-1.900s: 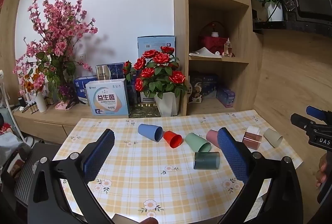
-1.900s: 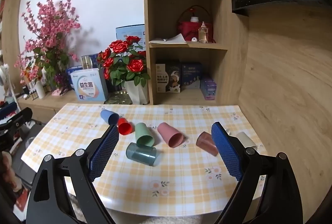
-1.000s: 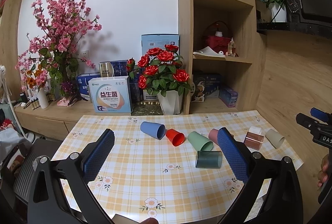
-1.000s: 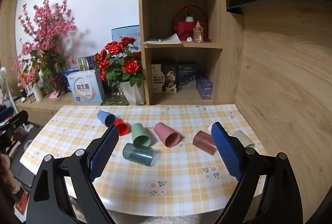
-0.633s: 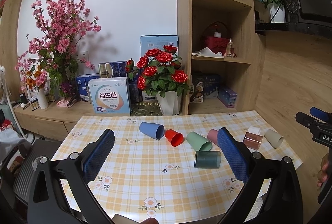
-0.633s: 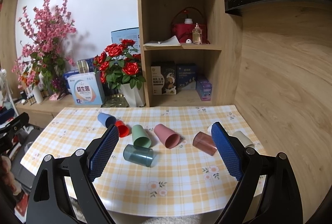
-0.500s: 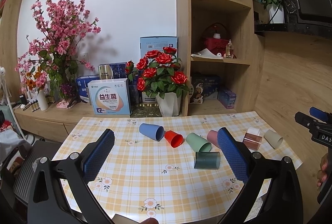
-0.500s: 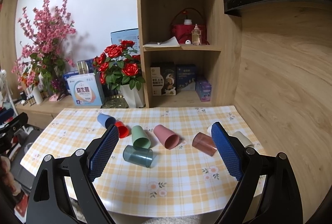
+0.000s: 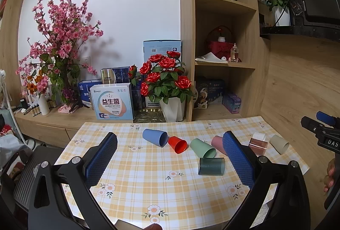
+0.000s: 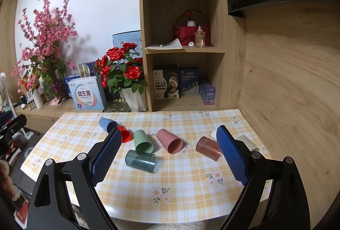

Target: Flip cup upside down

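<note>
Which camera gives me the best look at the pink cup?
The right wrist view: the pink cup lies on its side in full sight, mouth toward the camera. In the left wrist view, the left gripper's finger hides most of it.

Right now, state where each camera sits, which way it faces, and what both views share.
Left wrist: on the left gripper, held open above the table's near edge, facing the shelves; the right gripper shows at its right edge.
Right wrist: on the right gripper, open, further right, facing likewise.
Shared: the checked table and its cups lying on their sides, including the dark green cup.
</note>
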Demonstrator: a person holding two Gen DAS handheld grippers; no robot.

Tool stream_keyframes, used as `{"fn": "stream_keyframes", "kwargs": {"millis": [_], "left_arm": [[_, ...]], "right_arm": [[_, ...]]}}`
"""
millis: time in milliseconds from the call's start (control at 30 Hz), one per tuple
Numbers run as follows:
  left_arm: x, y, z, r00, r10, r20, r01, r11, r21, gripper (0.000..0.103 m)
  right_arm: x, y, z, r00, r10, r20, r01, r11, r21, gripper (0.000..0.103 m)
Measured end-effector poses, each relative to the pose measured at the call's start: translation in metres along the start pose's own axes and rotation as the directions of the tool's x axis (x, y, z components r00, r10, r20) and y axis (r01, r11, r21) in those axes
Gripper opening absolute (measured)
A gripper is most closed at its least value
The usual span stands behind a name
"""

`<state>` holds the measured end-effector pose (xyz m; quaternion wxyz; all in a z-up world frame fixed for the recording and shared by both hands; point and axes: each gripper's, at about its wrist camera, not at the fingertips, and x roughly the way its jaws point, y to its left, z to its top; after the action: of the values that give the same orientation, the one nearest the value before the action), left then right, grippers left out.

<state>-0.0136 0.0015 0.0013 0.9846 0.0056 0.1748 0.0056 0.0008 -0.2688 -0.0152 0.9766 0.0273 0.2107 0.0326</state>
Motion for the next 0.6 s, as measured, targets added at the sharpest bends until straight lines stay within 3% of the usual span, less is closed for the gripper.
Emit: {"fn": "stream_keyframes", "kwargs": {"millis": [600], "left_arm": [[-0.0004,0.0001,0.0002,1.0,-0.002,-0.003,0.002,1.0,-0.002,0.097]], "right_arm": [[-0.0014,0.0005,-0.0024,1.0,0.002,-0.005,-0.002,1.0,-0.002,0.088]]}}
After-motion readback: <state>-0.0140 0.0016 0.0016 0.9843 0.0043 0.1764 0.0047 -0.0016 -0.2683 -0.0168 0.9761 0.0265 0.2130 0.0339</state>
